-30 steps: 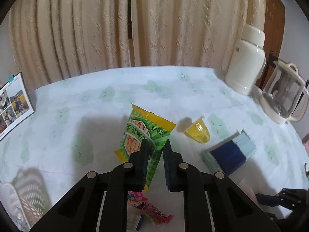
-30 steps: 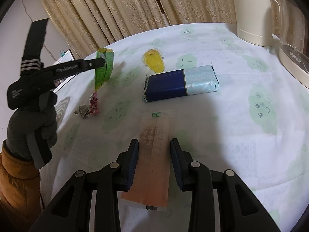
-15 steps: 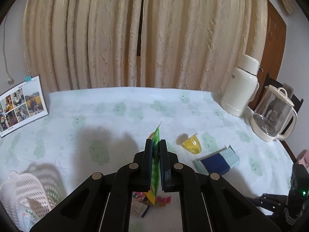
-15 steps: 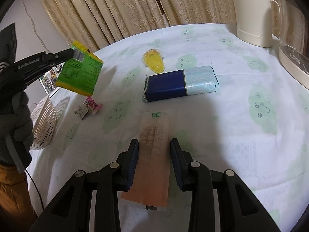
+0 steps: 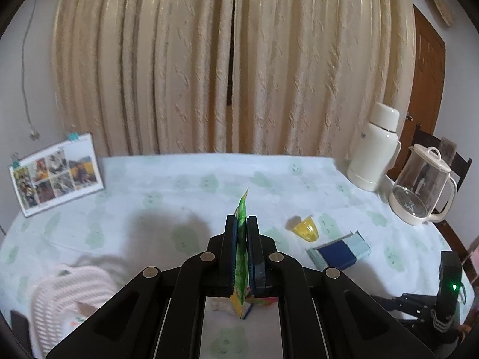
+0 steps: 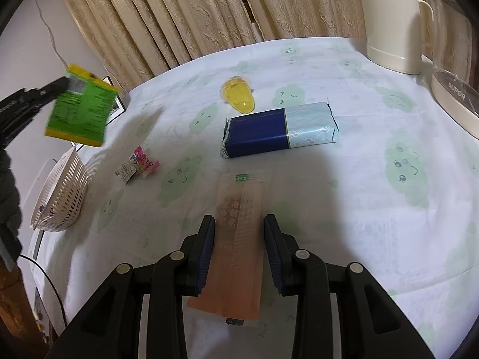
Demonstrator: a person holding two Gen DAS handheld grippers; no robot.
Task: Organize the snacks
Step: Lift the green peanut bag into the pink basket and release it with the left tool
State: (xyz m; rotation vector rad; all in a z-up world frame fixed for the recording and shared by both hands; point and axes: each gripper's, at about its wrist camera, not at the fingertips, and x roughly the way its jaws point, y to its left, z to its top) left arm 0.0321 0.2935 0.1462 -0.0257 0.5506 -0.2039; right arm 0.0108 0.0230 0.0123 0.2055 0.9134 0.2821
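Edgewise between the pressed-together fingers of the left gripper (image 5: pixel 242 251) hangs a green snack packet (image 6: pixel 80 110) with yellow ends, lifted off the table above the white basket (image 6: pixel 61 193). Lower down, the right gripper (image 6: pixel 239 249) rests with fingers spread either side of an orange sachet (image 6: pixel 236 239) lying flat on the cloud-print tablecloth (image 6: pixel 374 185), cream curtains (image 5: pixel 233 65) behind.

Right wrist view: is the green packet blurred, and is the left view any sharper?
Right wrist view: the green packet in the left tongs is motion-smeared, its print unreadable, while the orange packet between the right tongs is crisp. Left wrist view: packet edge-on, fairly sharp; white basket soft.
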